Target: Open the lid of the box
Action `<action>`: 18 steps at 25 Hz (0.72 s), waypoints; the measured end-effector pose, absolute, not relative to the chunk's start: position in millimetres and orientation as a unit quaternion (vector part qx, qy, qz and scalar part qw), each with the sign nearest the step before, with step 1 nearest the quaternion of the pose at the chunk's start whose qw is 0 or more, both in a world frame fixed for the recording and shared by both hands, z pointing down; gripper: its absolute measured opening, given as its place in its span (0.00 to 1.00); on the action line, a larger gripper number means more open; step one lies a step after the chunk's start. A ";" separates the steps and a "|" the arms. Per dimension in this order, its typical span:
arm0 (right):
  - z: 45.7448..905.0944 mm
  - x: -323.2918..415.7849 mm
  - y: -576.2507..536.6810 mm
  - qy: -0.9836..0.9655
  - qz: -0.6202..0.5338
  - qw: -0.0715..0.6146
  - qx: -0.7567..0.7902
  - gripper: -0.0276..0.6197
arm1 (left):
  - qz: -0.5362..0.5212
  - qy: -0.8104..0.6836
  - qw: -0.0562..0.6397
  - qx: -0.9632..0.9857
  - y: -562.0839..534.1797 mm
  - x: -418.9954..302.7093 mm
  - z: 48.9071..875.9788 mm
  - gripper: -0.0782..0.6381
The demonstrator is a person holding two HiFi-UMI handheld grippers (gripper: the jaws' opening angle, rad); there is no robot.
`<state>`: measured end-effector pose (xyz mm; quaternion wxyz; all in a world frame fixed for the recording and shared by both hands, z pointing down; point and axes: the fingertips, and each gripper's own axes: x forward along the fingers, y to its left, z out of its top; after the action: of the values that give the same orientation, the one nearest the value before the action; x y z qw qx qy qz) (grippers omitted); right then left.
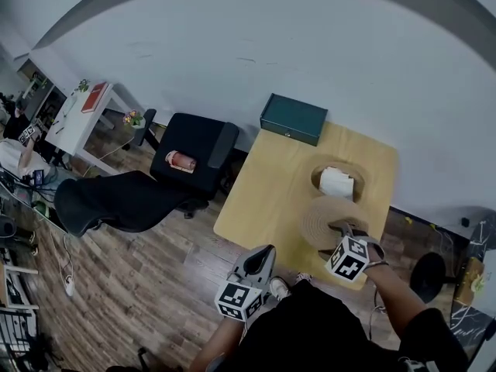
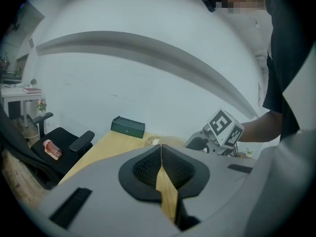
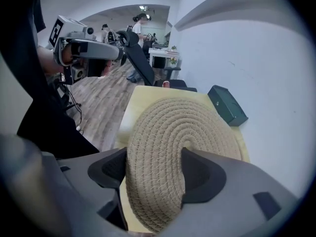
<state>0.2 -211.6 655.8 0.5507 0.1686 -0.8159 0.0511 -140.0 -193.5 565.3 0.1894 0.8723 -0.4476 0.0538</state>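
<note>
A round woven basket [image 1: 317,175] stands uncovered on the wooden table [image 1: 271,192], with a white object [image 1: 337,183] inside it. Its flat woven lid [image 1: 322,217] [image 3: 177,142] hangs just in front of the basket, tilted. My right gripper [image 1: 339,229] [image 3: 155,172] is shut on the lid's near part, one pad on each face. My left gripper [image 1: 260,260] [image 2: 161,157] is shut and holds nothing, off the table's front edge to the left of the right one. The left gripper view shows the basket [image 2: 154,141] small beyond the jaws.
A dark green case [image 1: 293,118] [image 3: 227,105] [image 2: 128,127] lies closed at the table's far edge by the white wall. Left of the table stands a black office chair [image 1: 194,153] holding a pink item, then a second dark chair [image 1: 116,200] and a white desk [image 1: 81,118].
</note>
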 end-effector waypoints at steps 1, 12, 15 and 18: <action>659.8 -1.2 -207.3 -0.816 0.053 0.552 0.164 0.58 | 0.054 -0.448 0.190 0.872 -191.9 -140.4 565.9 0.14; 714.5 -6.8 -187.0 -0.810 0.084 0.558 0.161 0.58 | 0.058 -0.445 0.191 0.873 -183.2 -135.3 567.9 0.14; 729.0 -3.8 -187.5 -0.807 0.095 0.559 0.165 0.58 | 0.060 -0.448 0.193 0.871 -181.2 -136.0 570.6 0.14; 743.3 -2.3 -193.8 -0.806 0.098 0.559 0.168 0.58 | 0.061 -0.451 0.199 0.868 -181.4 -136.7 574.7 0.14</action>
<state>-2.3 -193.8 743.3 0.5594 0.1682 -0.8058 0.0976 -136.7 -181.4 574.7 0.1990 0.8681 -0.4506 0.0613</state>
